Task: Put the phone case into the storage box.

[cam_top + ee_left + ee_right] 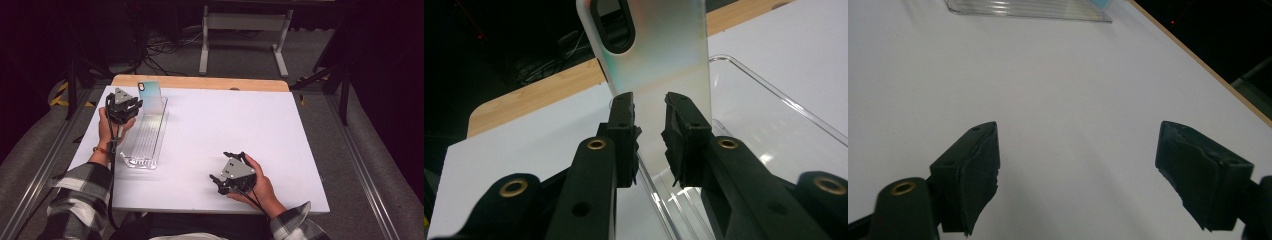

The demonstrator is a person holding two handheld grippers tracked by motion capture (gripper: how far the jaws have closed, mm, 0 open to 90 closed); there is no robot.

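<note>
In the high view, you are holding the left gripper (134, 104) just beside the phone case (149, 92), which is standing upright at the far end of the clear rack (145, 142). The right gripper (220, 167) is resting well apart on the counter (225, 120).

In the left gripper view, your jaws are standing narrowly released and are clasping nothing. The case is rising just beyond them.

In the right gripper view, your jaws are gaping wide over bare counter.
</note>
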